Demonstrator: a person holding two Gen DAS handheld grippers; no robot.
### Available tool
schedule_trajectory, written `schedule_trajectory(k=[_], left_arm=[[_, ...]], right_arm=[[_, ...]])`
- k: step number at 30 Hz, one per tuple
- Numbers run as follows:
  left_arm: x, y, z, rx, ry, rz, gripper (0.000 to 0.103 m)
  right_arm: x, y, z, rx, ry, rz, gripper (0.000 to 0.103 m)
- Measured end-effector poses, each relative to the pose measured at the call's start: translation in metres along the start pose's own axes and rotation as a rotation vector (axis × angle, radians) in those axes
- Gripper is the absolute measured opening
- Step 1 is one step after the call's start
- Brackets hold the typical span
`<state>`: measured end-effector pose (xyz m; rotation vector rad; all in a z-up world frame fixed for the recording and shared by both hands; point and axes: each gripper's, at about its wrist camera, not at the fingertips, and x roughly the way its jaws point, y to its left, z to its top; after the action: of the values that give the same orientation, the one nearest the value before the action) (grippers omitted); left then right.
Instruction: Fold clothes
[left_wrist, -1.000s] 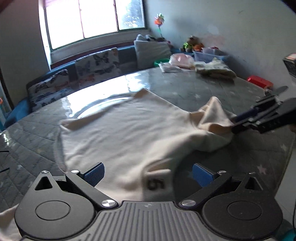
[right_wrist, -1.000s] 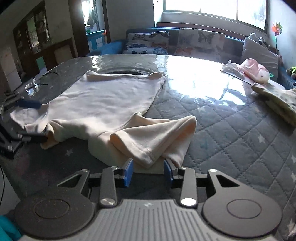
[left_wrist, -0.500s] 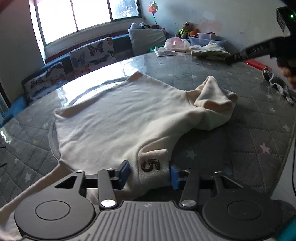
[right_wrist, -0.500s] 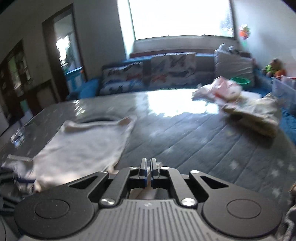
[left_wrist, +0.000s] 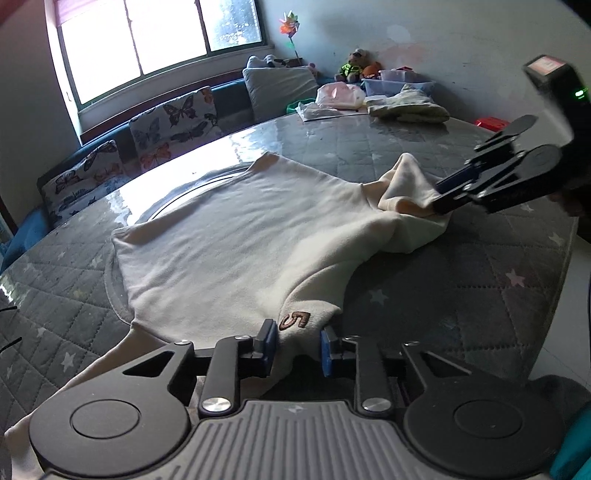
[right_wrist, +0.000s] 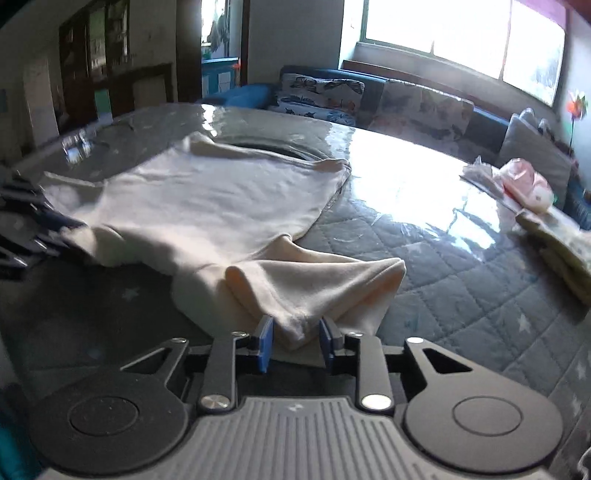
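Note:
A cream long-sleeved garment (left_wrist: 240, 236) lies spread on the grey quilted table (left_wrist: 461, 280). Its near sleeve cuff bears a brown "5" (left_wrist: 295, 319). My left gripper (left_wrist: 298, 345) has that cuff bunched between its blue pads, and its jaws are closing on it. The other sleeve (right_wrist: 314, 280) lies crumpled at the far right. Its end sits between the pads of my right gripper (right_wrist: 295, 343), whose jaws are opening and show small gaps beside the cloth. In the left wrist view the right gripper (left_wrist: 441, 197) has its tips at that sleeve. In the right wrist view the left gripper (right_wrist: 44, 225) is a blur at the left edge.
Folded clothes (left_wrist: 406, 107) and a pink item (left_wrist: 340, 94) lie at the table's far side. A sofa with butterfly cushions (left_wrist: 173, 125) runs under the window. The table's rounded edge (left_wrist: 569, 229) drops off at the right, beside the right gripper.
The left jaws have narrowed from wide open onto the "5" cuff. The right gripper swung up and away with its jaws shut, then came back to the crumpled sleeve with its jaws apart.

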<state>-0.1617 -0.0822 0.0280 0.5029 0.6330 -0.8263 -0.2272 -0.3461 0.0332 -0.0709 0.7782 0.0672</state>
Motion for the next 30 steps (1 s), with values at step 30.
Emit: schedule_trajectory(k=[30], left_arm=[[-0.006,0.020,-0.003,-0.025,-0.023,-0.038,0.022]], right_arm=[[-0.051,-0.125,0.011,0.456,-0.138,-0.353,0.031]])
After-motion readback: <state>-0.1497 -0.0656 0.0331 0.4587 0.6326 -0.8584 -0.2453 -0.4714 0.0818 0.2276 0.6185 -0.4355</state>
